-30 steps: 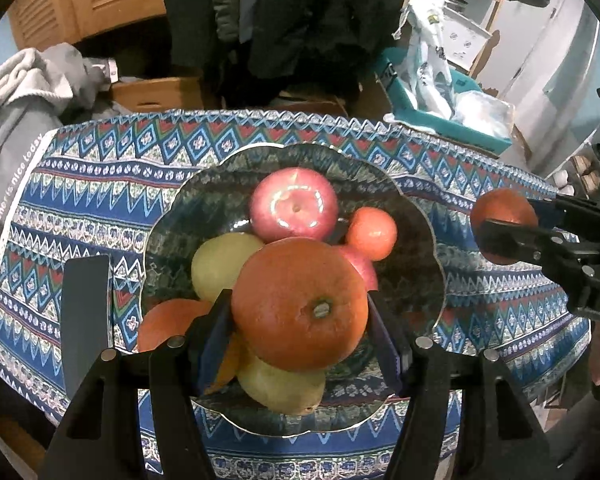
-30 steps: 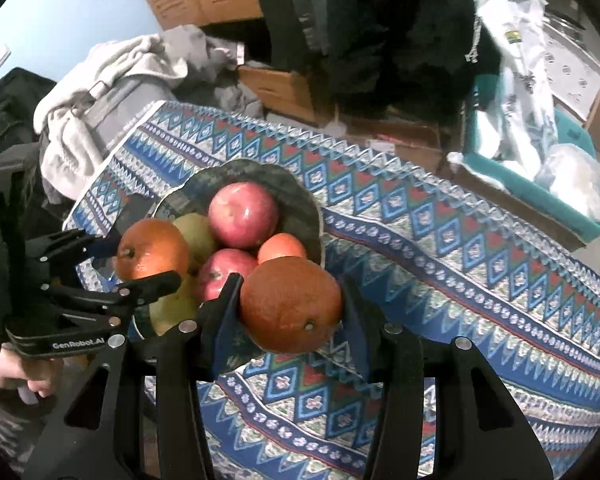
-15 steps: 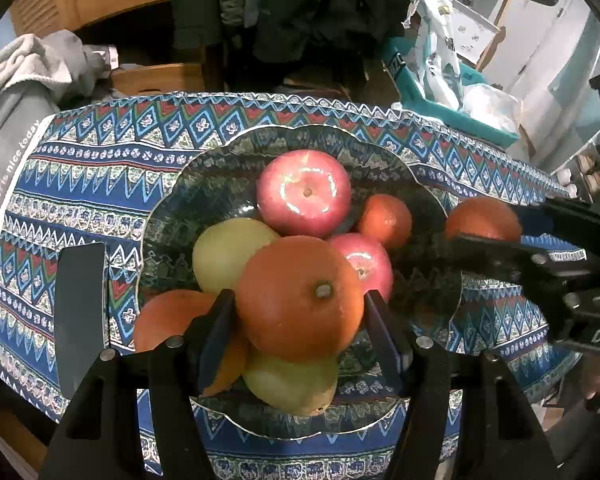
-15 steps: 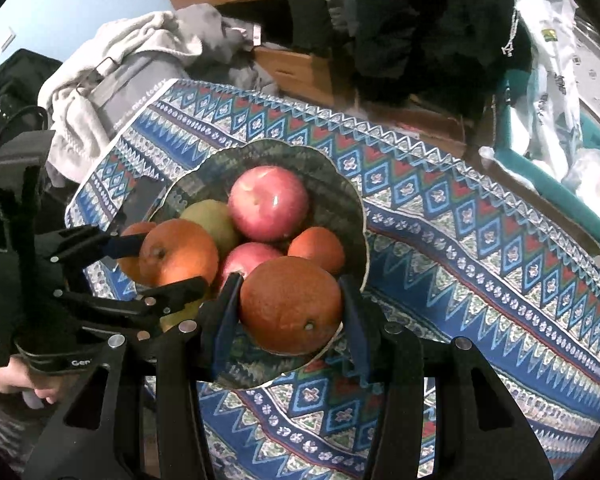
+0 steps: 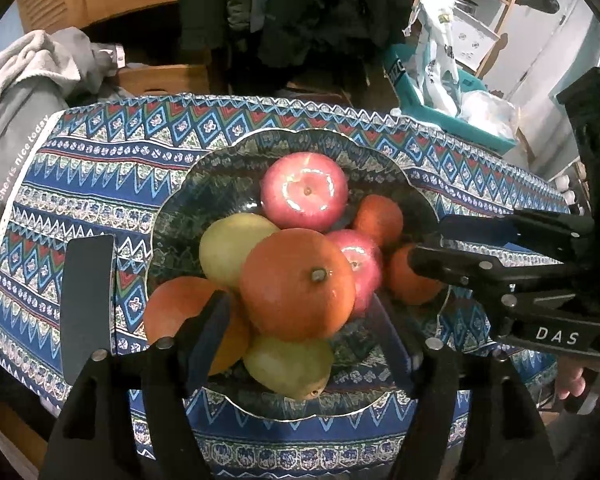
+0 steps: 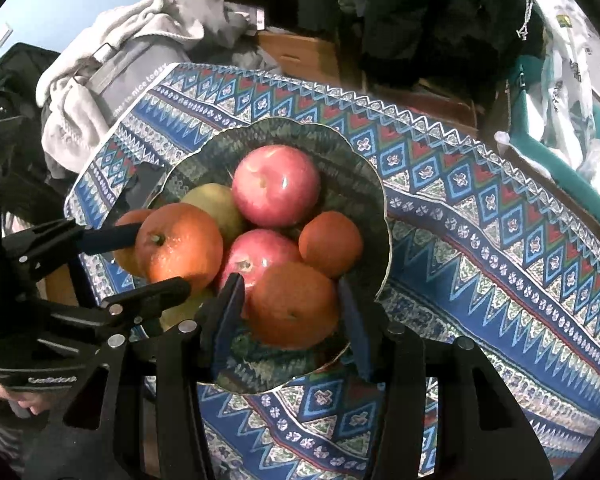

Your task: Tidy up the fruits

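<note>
A dark patterned bowl sits on the blue patterned tablecloth. It holds a red apple, a second apple, a small orange, yellow-green pears and an orange at the left. My left gripper has opened a little around a large orange resting on the pile. My right gripper is shut on another orange, held low over the bowl's near right side. Each gripper shows in the other's view.
A black flat object lies on the cloth left of the bowl. Grey clothes are piled at the table's left end. A teal bin with bags stands behind on the right. A cardboard box sits behind the table.
Both grippers moved in over the bowl and lowered their oranges. The right orange went from beside the bowl to inside its rim. The left jaws have opened slightly.
</note>
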The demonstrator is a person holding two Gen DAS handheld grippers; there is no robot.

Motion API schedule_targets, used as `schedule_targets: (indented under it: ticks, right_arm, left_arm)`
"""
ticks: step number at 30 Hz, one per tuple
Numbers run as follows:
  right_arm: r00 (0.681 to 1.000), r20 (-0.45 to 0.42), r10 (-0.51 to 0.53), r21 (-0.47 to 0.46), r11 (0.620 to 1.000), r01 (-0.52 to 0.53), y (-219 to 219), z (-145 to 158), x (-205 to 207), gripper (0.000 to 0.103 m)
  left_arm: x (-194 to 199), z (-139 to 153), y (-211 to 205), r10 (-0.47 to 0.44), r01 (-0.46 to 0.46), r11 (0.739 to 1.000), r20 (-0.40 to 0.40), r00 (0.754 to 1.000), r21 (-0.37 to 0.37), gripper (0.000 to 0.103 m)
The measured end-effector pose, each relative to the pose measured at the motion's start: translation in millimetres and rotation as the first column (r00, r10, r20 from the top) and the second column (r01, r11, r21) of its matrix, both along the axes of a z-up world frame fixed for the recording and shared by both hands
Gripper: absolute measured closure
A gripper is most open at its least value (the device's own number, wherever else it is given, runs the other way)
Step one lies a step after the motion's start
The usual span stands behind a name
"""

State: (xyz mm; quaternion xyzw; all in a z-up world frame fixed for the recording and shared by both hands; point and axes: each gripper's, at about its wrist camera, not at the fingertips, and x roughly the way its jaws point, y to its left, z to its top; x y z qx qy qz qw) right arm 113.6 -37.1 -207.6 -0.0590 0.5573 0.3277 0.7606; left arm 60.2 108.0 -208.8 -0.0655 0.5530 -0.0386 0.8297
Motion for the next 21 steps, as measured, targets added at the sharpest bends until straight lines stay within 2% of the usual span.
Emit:
schedule_targets:
  ticks: [8,11,21]
  right_arm:
    - [0.999,0.028,-0.031,0.021,0.999,0.031,-7.7,17.5,0.4,0.053]
    - [0.997,0.061,-0.049,0.027,0.999,0.047,-12.5,31.7,-0.6,0.052]
    - [0.976,0.180,-0.126,0.062,0.991,0.117,-35.1,85.3,-8.4,0.042]
  left_arm:
    - [-6.7,13.0,-2.7,0.004,-0.003,1.000,0.012,1.000,-0.013,0.027]
    - [-9.1,21.6,-4.3,0.005,-0.004,1.000,0.030,1.000,-0.018,0.023]
    - [-17.6,52.6,-8.6,0.023,-0.021,1.000,0.080,0.997,-0.022,0.023]
